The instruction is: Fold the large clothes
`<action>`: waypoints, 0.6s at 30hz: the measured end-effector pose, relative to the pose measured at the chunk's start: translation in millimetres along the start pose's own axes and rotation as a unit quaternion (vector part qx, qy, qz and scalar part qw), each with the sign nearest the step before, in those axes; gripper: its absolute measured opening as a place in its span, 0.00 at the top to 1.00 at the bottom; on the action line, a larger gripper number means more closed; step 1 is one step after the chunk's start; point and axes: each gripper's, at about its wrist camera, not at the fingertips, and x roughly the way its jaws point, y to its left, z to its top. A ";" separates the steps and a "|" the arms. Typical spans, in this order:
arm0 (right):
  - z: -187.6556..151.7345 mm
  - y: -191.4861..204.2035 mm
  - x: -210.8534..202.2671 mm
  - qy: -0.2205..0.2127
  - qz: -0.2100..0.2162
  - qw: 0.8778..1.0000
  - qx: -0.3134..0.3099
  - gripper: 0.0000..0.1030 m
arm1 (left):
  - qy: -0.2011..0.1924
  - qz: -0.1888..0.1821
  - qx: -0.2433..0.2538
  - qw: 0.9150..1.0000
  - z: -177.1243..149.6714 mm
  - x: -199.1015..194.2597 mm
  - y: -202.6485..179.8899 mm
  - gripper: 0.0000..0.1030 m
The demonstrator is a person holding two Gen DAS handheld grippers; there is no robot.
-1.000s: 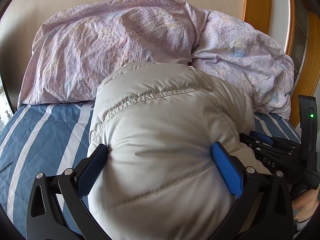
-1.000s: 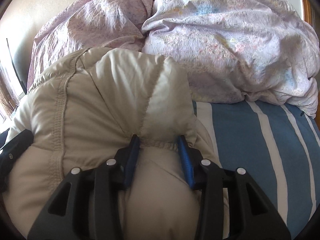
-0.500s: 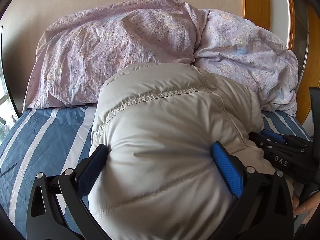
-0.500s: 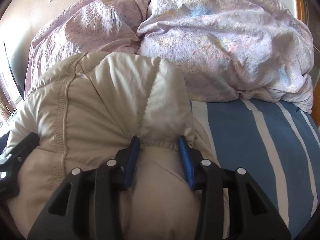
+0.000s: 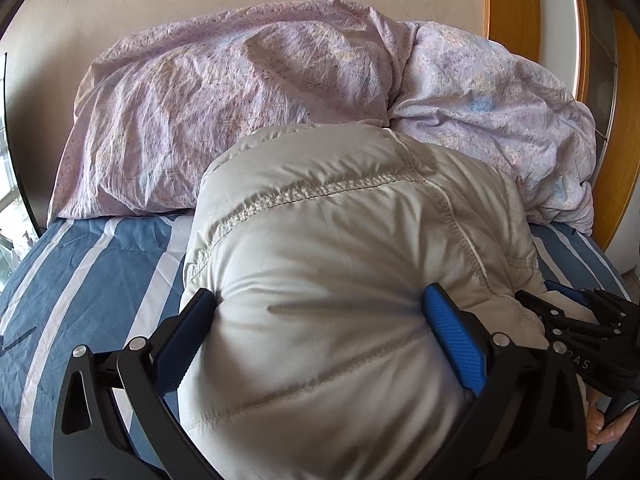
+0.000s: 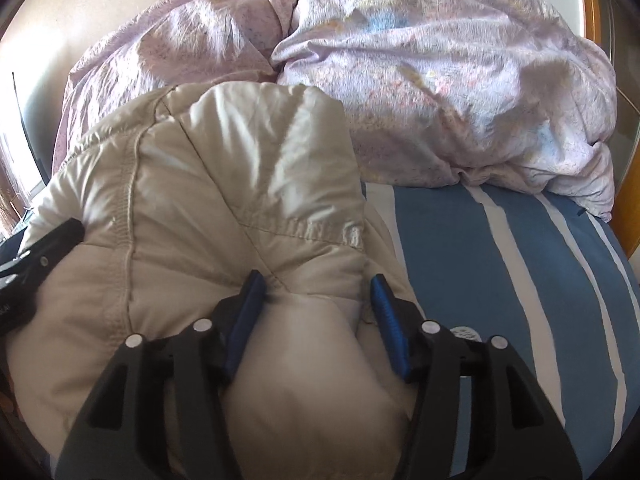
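While both tools grip the same padded garment, the scene reads from left to right as follows. Striped bedsheet, blue and white, bare at the left of the left wrist view. Left gripper: jaws spread wide round a thick bulge of the puffer jacket, both blue pads pressed into its sides, so it holds the bulk rather than an edge. The jacket, pale grey-beige and quilted, lies bunched on the sheet in the middle of the bed, its far end touching the lilac duvet heaped against the wall. Right gripper: jaws narrower, clamped on a gathered fold of the jacket near its right edge; the sheet lies bare again to its right. Change over the last second: the right tool's jaws stand a little wider on the fold, and more wall and socket (upper left) show above the duvet in both views, which suggests the tools have drawn back or tilted up slightly. Judgement: the bundle is being carried or settled, the fold not yet released.
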 end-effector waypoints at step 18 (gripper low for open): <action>-0.1 -16.4 -21.9 0.001 -0.012 0.997 0.074 0.24 | -0.009 -0.002 -0.026 1.000 -0.3 -25.2 7.4 0.01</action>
